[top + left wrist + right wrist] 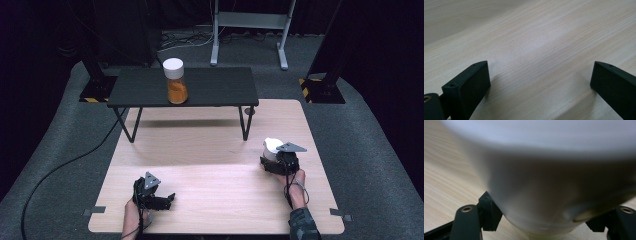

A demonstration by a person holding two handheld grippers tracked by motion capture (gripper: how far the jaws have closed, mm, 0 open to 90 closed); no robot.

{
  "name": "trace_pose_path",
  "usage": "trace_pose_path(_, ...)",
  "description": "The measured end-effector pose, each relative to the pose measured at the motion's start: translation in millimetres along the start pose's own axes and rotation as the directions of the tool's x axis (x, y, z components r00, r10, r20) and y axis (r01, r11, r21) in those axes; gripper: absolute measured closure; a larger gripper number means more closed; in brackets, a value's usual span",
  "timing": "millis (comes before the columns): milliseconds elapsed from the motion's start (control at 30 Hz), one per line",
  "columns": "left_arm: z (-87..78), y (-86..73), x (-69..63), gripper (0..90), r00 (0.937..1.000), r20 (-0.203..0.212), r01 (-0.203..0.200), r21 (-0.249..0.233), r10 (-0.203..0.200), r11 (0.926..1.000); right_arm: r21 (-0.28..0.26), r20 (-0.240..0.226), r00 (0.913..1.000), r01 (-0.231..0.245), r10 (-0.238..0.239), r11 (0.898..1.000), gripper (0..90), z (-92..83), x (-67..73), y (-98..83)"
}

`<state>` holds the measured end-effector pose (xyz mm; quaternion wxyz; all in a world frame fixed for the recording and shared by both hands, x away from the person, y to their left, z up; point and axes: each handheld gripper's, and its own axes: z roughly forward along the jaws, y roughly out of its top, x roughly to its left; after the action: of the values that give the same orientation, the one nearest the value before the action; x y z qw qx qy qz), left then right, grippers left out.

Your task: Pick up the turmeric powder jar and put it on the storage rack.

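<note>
Your right hand-held gripper clamps the white cup near the desk's right edge, steadying it, while your left hand-held gripper rests open near the front edge.

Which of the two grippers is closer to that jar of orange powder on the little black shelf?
Left, narrowly. The jar stands on the black shelf beyond both grippers. The left gripper is slightly right of it; the right gripper, gripping a white cup, is off to the right.

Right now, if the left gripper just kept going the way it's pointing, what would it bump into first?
Probably just the wooden tabletop. The left gripper has its jaws wide apart with bare wood between and ahead of them. In the high view it points toward the table's right side, low over the surface, so depth is hard to judge.
</note>
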<state>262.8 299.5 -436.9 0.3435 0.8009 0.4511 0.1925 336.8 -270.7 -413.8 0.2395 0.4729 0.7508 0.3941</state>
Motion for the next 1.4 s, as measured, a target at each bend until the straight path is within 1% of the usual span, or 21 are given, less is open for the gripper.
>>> trace_pose_path(67,0.0,0.0,0.0,2.1,1.0000,0.000,0.001,0.000,-0.001,1.0000,-0.003,0.012,0.9998,0.017,-0.017,1.000,29.3,-0.4,3.0,-0.7)
trace_pose_path(167,0.4,0.1,0.4,2.2,1.0000,0.003,-0.002,-0.002,0.002,1.0000,-0.007,0.011,0.9994,0.033,-0.033,0.999,29.4,-0.8,3.3,-1.5)
trace_pose_path(267,0.5,0.2,0.3,2.2,1.0000,0.002,-0.001,-0.002,0.001,1.0000,-0.011,0.015,0.9992,0.036,-0.036,0.999,29.5,-1.2,5.2,-2.8)
trace_pose_path(467,0.5,0.0,0.3,2.2,1.0000,0.002,-0.001,-0.003,0.001,1.0000,-0.005,-0.015,0.9983,0.056,-0.056,0.998,29.5,-4.4,2.7,1.7)
trace_pose_path(767,0.9,1.1,1.5,2.2,0.9999,0.007,-0.008,0.000,0.008,1.0000,-0.020,-0.043,0.9973,0.059,-0.060,0.998,29.5,-16.8,-1.8,12.3)
trace_pose_path(867,0.9,1.1,1.4,2.2,0.9999,0.006,-0.009,0.001,0.009,1.0000,-0.026,-0.052,0.9972,0.052,-0.054,0.998,29.5,-20.0,-5.1,15.3)
trace_pose_path(1000,0.8,1.3,1.5,2.2,0.9999,0.007,-0.009,0.001,0.009,1.0000,-0.028,-0.052,0.9969,0.057,-0.058,0.998,29.5,-25.0,-6.3,20.7)
trace_pose_path(1100,0.9,1.1,1.5,2.2,0.9999,0.007,-0.008,0.000,0.008,1.0000,-0.037,-0.059,0.9970,0.049,-0.051,0.998,29.5,-29.3,-8.1,24.3)
trace_pose_path(1200,0.9,1.1,1.5,2.2,0.9999,0.007,-0.008,0.001,0.008,1.0000,-0.039,-0.058,0.9966,0.057,-0.059,0.998,29.5,-32.3,-8.2,29.5)
trace_pose_path(1333,0.9,1.2,1.5,2.2,0.9999,0.007,-0.008,0.001,0.008,1.0000,-0.048,-0.066,0.9960,0.057,-0.060,0.997,29.6,-34.2,-9.7,34.4)
trace_pose_path(1400,0.9,1.2,1.5,2.2,0.9999,0.007,-0.008,0.001,0.008,1.0000,-0.049,-0.069,0.9951,0.068,-0.071,0.996,29.6,-35.4,-9.7,37.9)
